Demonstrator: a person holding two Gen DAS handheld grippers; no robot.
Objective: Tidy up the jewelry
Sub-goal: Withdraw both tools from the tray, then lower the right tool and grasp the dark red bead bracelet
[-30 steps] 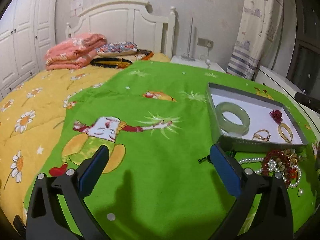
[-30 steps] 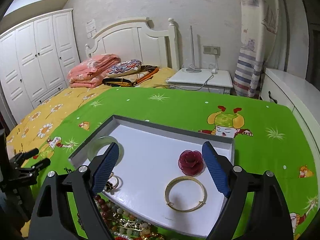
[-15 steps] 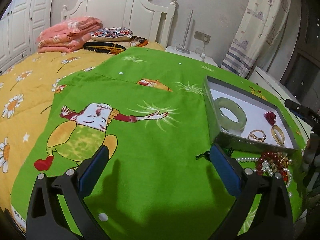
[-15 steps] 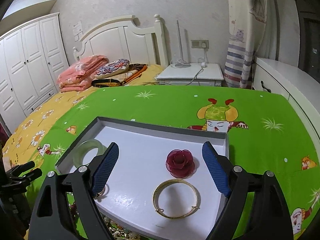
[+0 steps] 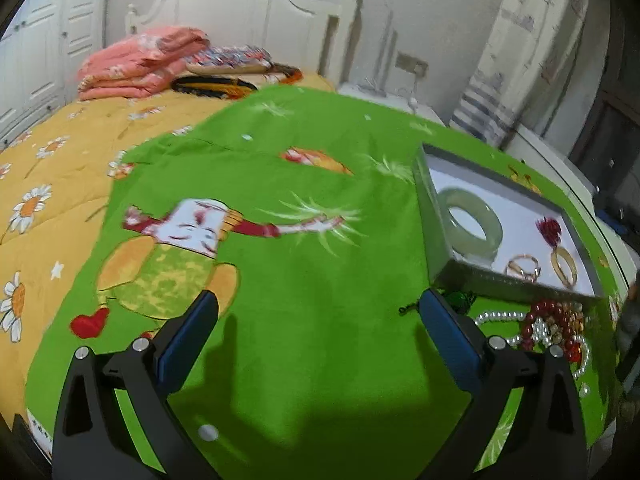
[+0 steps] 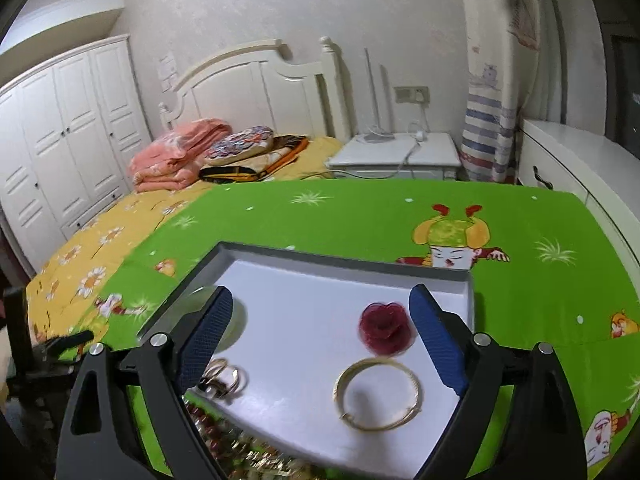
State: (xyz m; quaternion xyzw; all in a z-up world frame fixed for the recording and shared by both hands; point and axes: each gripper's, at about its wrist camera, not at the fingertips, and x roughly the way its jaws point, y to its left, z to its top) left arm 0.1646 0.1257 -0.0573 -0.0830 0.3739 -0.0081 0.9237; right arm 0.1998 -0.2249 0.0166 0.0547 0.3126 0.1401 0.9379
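Note:
A grey tray (image 5: pixel 428 216) with a white floor (image 6: pixel 304 320) lies on the green blanket. In it are a pale green jade bangle (image 5: pixel 472 224), a dark red rose piece (image 6: pixel 386 328), a gold bangle (image 6: pixel 378 398) and a small gold ring pair (image 6: pixel 226 378). A heap of pearl and red bead strings (image 5: pixel 548 324) lies in front of the tray. My left gripper (image 5: pixel 318 318) is open and empty over the blanket, left of the tray. My right gripper (image 6: pixel 320 308) is open and empty above the tray.
The green cartoon blanket (image 5: pixel 288 264) covers a bed with a yellow daisy quilt (image 5: pixel 44 184). Folded pink bedding (image 6: pixel 180 156) and pillows lie by the white headboard (image 6: pixel 256 80). A white nightstand (image 6: pixel 400 156), a curtain and a white cabinet (image 6: pixel 576 160) stand at the right.
My right gripper has drawn back and lifted a little over the tray, and stays open. My left gripper has shifted slightly over the blanket, open throughout. The jewelry has not moved.

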